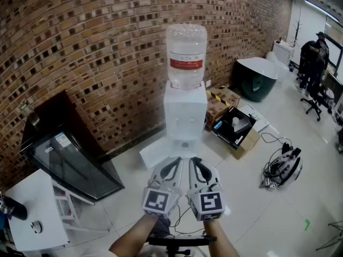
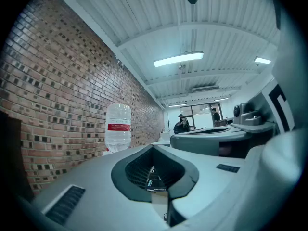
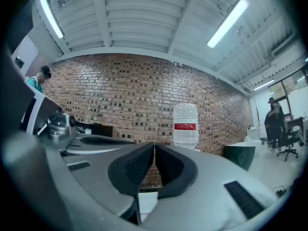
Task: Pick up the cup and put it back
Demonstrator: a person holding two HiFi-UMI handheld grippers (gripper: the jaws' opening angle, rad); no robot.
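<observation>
No cup shows plainly in any view. A white water dispenser (image 1: 185, 116) with a clear bottle (image 1: 186, 55) on top stands against the brick wall, straight ahead of both grippers. My left gripper (image 1: 176, 164) and right gripper (image 1: 194, 164) are held side by side, low in the head view, a little short of the dispenser. The jaws of both are closed together with nothing between them. The bottle (image 2: 118, 127) appears left of the left gripper (image 2: 154, 174) in the left gripper view. In the right gripper view the bottle (image 3: 185, 124) stands just right of the right gripper (image 3: 154, 150).
A black cabinet with a glass panel (image 1: 69, 159) leans at the left, beside a white table (image 1: 32, 213). Open boxes (image 1: 236, 127), a dark green tub (image 1: 256, 76) and a device with cables (image 1: 283, 167) lie on the floor to the right. A person (image 1: 313, 52) stands far back right.
</observation>
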